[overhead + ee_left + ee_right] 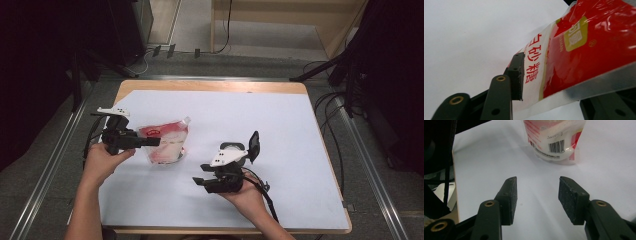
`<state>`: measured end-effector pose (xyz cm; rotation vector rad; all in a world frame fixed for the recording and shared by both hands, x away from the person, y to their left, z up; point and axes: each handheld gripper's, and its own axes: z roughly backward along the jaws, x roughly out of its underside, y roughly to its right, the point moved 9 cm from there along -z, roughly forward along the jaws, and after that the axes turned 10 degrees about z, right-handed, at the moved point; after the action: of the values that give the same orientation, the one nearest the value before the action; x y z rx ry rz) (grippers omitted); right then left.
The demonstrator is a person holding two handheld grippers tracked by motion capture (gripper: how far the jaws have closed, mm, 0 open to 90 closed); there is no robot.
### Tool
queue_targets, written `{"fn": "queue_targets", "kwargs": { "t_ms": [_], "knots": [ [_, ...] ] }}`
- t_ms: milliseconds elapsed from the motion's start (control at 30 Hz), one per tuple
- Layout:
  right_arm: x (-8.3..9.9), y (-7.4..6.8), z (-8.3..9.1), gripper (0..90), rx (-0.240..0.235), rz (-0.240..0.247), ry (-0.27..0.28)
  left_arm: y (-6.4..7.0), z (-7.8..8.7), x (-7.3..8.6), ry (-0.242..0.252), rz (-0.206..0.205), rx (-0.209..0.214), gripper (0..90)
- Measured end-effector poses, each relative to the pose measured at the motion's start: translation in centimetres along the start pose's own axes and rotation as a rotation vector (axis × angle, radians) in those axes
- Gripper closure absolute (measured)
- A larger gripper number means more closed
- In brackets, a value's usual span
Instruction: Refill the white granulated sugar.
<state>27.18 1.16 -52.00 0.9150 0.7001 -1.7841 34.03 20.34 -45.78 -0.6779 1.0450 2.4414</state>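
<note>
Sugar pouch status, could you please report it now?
Left hand-held gripper shut on sugar pouch. Right hand-held gripper open, apart from it. Nothing between them on the table.

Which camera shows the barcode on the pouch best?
The right gripper view: the barcode faces that camera on the pouch. The high view shows the pouch from above, and the left gripper view shows its red printed side.
</note>
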Motion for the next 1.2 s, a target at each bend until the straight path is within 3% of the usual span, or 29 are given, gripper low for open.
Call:
{"fn": "queue_targets", "kwargs": {
  "t_ms": [200,333,500,867,1000,1200],
  "knots": [
    [-0.1,0.2,0.2,50.1,0.006,0.003,0.008,0.1,0.1,0.1,0.004,0.003,0.005,55.1],
    [-0.2,0.3,0.4,50.3,0.007,0.005,0.008,0.1,0.3,0.6,-0.001,-0.010,-0.036,53.9],
    [-0.3,0.3,0.7,52.6,-0.005,-0.006,0.009,0.3,0.8,1.1,0.002,-0.011,-0.040,53.3],
    [-0.6,0.8,2.8,57.1,-0.017,-0.033,0.009,-0.5,2.6,2.2,0.021,0.003,-0.057,50.7],
    [-0.7,1.2,3.5,62.2,-0.024,-0.044,0.005,-0.8,3.1,2.2,0.035,0.012,-0.042,50.0],
    [-0.9,1.7,4.4,72.0,-0.028,-0.057,-0.002,-1.5,3.8,2.6,0.035,0.026,-0.055,49.6]
  ]
}}
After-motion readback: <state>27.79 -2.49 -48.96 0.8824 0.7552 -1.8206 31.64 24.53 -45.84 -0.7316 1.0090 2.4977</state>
